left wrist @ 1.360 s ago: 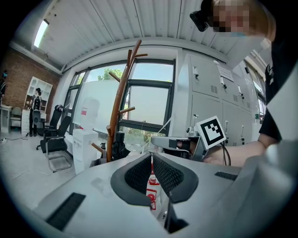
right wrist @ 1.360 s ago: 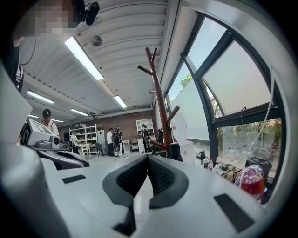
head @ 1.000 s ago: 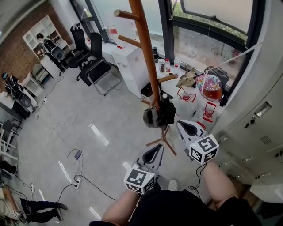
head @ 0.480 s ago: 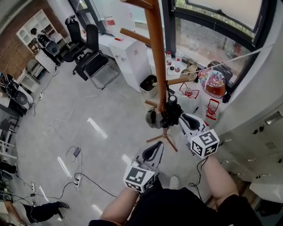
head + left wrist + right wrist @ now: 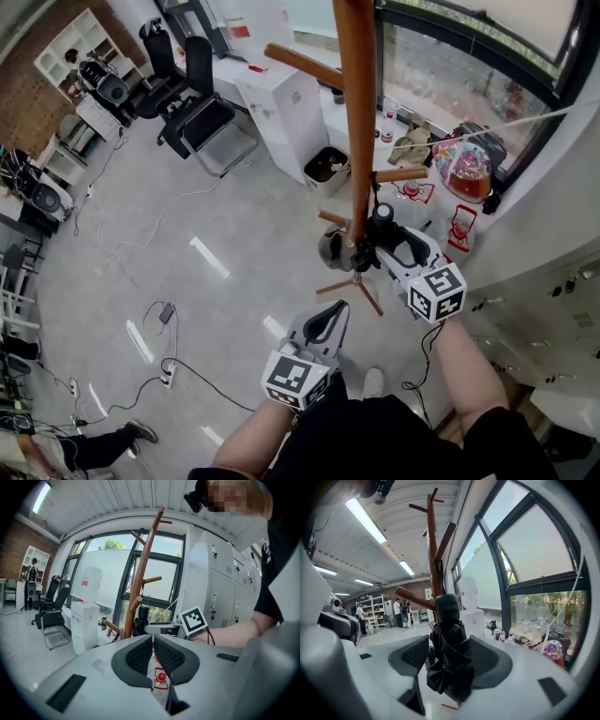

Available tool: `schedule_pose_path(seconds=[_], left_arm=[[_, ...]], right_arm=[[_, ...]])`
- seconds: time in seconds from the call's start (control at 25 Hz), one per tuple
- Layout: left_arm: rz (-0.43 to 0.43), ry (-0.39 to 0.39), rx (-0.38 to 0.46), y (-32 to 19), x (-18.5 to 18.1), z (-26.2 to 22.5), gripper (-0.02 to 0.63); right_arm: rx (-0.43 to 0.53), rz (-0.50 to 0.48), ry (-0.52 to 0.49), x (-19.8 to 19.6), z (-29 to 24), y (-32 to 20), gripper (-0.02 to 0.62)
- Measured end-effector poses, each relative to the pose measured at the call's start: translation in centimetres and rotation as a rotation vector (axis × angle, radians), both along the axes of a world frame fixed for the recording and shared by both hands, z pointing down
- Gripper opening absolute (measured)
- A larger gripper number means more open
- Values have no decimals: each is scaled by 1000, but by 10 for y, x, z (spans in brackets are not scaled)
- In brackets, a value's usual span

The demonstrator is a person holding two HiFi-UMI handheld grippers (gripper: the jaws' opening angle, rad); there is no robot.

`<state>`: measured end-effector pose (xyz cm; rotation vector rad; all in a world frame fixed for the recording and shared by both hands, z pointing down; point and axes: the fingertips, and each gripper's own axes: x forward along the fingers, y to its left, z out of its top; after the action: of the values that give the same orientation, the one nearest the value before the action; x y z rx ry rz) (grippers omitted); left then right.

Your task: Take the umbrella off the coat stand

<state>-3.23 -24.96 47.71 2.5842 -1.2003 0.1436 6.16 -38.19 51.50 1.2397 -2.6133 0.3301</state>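
My left hand-held gripper (image 5: 328, 317) sits low, clenched on nothing. Right of it, the folded black umbrella (image 5: 449, 653) hangs against the coat stand (image 5: 357, 122) pole near a lower peg. It is between the opening jaws of my right hand-held gripper (image 5: 389, 242), unsqueezed.

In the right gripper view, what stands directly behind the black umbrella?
The wooden coat stand rises right behind the umbrella, which sits between the opening jaws of the right gripper. How it hangs on the stand is covered.
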Motion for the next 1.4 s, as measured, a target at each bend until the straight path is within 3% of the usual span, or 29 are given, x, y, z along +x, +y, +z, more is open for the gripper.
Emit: schedule_pose_path(seconds=[0.44, 0.92, 1.12, 1.4], left_arm=[[-32, -3, -28, -1, -18, 9, 25], [-67, -5, -61, 2, -36, 19, 25], [-75, -2, -72, 4, -40, 21, 25], [-66, -4, -76, 8, -38, 24, 25]], right_arm=[[30, -46, 136, -13, 23, -28, 385], [121, -168, 315, -24, 37, -50, 399], [102, -239, 340, -26, 46, -53, 400], [74, -236, 351, -30, 62, -58, 399]])
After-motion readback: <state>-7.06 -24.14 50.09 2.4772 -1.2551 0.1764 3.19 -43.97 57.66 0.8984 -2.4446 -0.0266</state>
